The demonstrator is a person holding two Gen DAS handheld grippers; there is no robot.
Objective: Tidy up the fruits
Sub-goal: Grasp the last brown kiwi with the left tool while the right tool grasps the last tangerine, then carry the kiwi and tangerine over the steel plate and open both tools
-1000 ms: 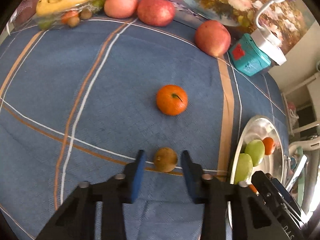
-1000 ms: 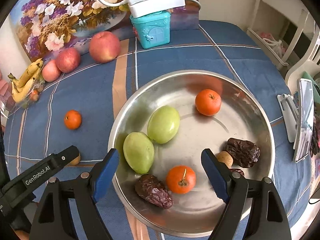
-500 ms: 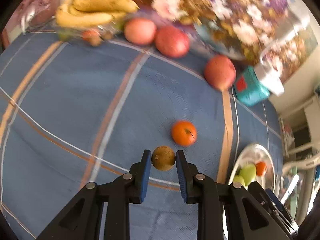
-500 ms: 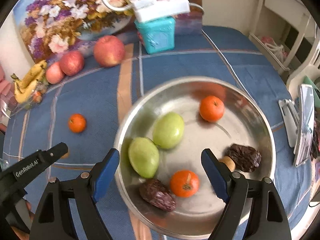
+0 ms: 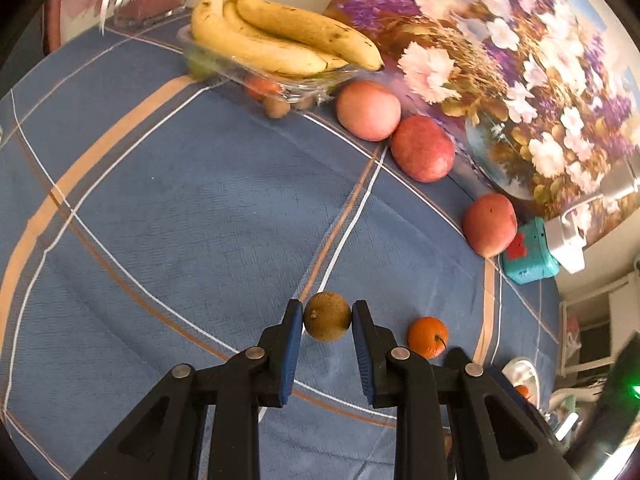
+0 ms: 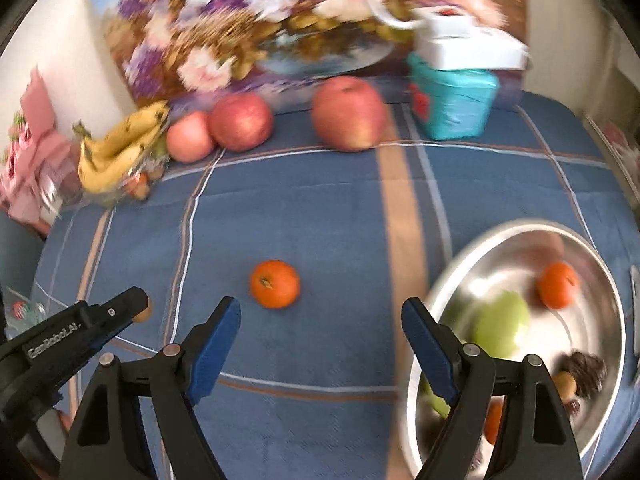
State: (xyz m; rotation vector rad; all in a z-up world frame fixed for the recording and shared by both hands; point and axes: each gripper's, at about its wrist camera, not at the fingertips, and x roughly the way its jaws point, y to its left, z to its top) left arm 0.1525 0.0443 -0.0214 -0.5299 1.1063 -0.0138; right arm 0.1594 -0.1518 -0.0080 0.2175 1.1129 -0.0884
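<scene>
My left gripper (image 5: 326, 322) is shut on a small round brown fruit (image 5: 327, 316) and holds it above the blue tablecloth. A tangerine (image 5: 427, 337) lies on the cloth just to its right; it also shows in the right wrist view (image 6: 275, 283). My right gripper (image 6: 320, 340) is open and empty, just short of that tangerine. The metal bowl (image 6: 600, 252) at the right holds green fruits (image 6: 502, 324), a tangerine (image 6: 558, 285) and dark dried fruit (image 6: 586, 368). The left gripper (image 6: 132, 308) shows at the left of the right wrist view.
Three apples (image 5: 368, 110) (image 5: 423, 148) (image 5: 490, 224) line the back edge before a flower painting (image 5: 500, 40). Bananas (image 5: 280, 40) lie on a clear tray (image 5: 272, 80) at the back left. A teal box (image 5: 528, 252) with a white charger stands at the back right.
My left gripper closed on the brown fruit and lifted it off the cloth. My right gripper swung left from over the bowl toward the loose tangerine.
</scene>
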